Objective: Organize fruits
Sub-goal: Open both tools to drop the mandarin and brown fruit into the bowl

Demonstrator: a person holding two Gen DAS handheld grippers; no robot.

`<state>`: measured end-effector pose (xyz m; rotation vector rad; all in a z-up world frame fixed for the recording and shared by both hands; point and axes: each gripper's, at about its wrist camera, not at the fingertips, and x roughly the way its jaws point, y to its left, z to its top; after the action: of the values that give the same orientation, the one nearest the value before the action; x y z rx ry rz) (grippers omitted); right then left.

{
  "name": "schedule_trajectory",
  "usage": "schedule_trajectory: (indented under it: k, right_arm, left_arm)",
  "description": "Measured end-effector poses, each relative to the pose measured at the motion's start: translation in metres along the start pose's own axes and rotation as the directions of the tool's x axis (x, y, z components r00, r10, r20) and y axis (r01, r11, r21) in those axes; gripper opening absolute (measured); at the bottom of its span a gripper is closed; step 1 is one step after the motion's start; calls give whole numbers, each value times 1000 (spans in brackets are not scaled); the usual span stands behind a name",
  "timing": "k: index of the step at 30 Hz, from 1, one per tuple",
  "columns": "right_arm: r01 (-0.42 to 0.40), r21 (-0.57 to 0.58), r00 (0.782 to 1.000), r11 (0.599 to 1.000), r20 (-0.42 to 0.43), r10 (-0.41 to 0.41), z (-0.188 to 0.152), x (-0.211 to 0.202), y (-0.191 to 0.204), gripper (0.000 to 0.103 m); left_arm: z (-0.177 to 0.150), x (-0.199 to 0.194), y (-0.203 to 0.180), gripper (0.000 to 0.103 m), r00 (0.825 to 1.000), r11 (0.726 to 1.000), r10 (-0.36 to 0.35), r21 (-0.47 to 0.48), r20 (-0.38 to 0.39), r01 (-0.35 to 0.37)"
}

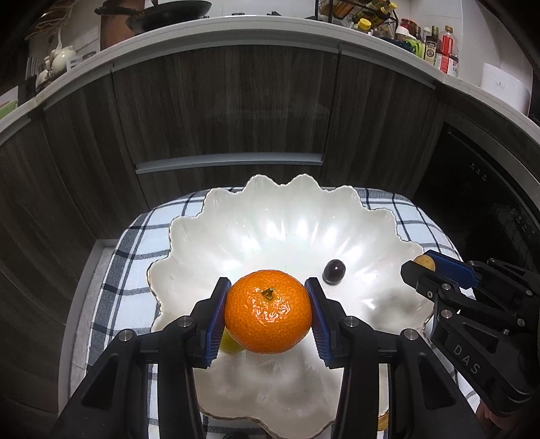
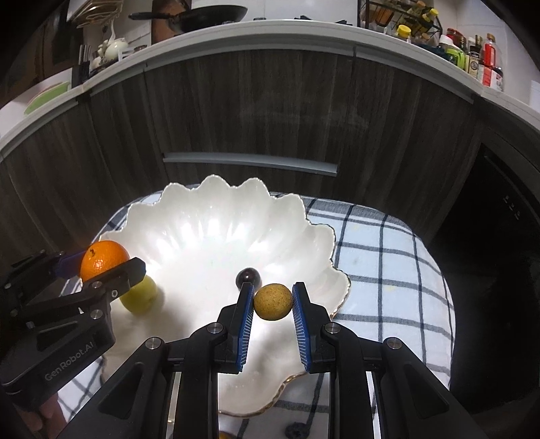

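Note:
My left gripper point(image 1: 268, 314) is shut on an orange mandarin point(image 1: 268, 312) and holds it above the near part of a white scalloped bowl point(image 1: 287, 216). A dark grape point(image 1: 334, 271) and a yellow-green fruit point(image 1: 229, 344) lie in the bowl. My right gripper point(image 2: 272, 302) is shut on a small tan round fruit point(image 2: 272, 301) above the bowl's point(image 2: 202, 216) right side. The right wrist view also shows the mandarin point(image 2: 103, 258), the yellow-green fruit point(image 2: 140, 295), the grape point(image 2: 248, 277) and the left gripper point(image 2: 98, 270). The right gripper point(image 1: 422, 266) shows in the left wrist view.
The bowl stands on a blue-checked white cloth point(image 2: 381, 256) over a small surface. Dark wood cabinet fronts point(image 1: 229, 108) stand behind, under a grey countertop point(image 1: 236, 28) with bottles, a pan and crockery. A dark appliance point(image 1: 489, 189) is at the right.

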<state>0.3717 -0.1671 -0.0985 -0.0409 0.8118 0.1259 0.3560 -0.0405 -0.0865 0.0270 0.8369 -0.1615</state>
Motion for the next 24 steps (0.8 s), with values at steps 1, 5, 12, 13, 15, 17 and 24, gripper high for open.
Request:
schedule_trajectory:
  k: [1, 5, 12, 13, 15, 17, 24]
  right_arm:
    - [-1, -1, 1000, 1000, -6, 1, 0, 1, 0, 25]
    - [-5, -4, 999, 1000, -37, 5, 0, 9, -1, 25]
    - [-13, -7, 997, 1000, -79, 12, -2, 19, -3, 25]
    - [-13, -7, 997, 1000, -81, 12, -3, 19, -3, 25]
    - [-15, -10, 996, 1000, -84, 14, -4, 19, -2, 25]
    - [-13, -18, 997, 1000, -77, 11, -4, 17, -2, 25]
    - [-5, -18, 998, 1000, -62, 4, -1, 12, -1, 52]
  left_arm:
    - [0, 1, 0, 44, 1000, 1000, -3, 1, -5, 3]
    - [-2, 7, 1, 44, 999, 1000, -13, 5, -32, 13]
    - [-8, 15, -3, 45, 997, 999, -27, 16, -77, 28]
    - [-9, 15, -3, 45, 996, 999, -28, 15, -80, 29]
    - [-10, 16, -4, 45, 995, 999, -33, 16, -91, 35]
    - [-10, 16, -4, 45, 995, 999, -31, 16, -96, 33]
    - [-11, 7, 3, 86, 998, 1000, 1, -4, -57, -2]
